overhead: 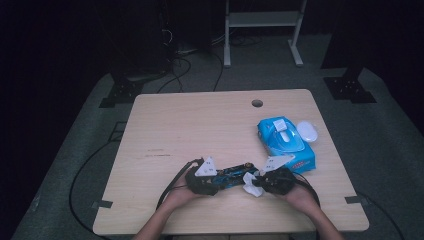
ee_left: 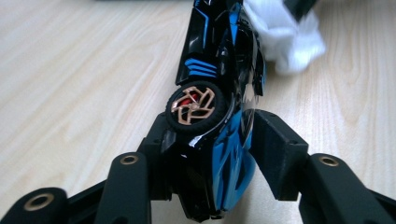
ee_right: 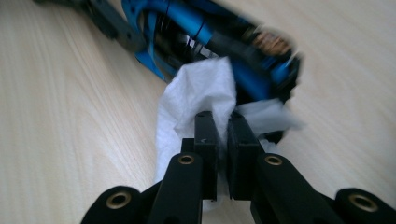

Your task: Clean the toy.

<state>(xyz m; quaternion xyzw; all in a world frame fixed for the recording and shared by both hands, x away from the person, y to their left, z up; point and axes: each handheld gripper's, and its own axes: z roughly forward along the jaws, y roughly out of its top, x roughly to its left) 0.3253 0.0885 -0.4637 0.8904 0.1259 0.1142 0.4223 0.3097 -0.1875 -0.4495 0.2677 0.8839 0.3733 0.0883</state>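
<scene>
On the wooden table [overhead: 165, 130], near its front edge and well clear of the blue wipes pack [overhead: 286, 144], the black-and-blue toy car [ee_left: 219, 116] lies on its side between the left gripper [ee_left: 210, 154] jaws, which sit narrowed about its body. The right gripper [ee_right: 222, 140] is clamped nearly closed on a white wipe [ee_right: 196, 100] touching the car's other end. To clean well, I judge the left should hold the car firm while the wipe drags along the bodywork in short, light strokes.

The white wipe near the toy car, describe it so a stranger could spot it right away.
On the wooden table, look at the near edge where both hands meet. The white wipe is crumpled between the right gripper and the blue-and-black toy car. Unlike the blue wipe packet behind it, it is small, plain white and pinched.
</scene>
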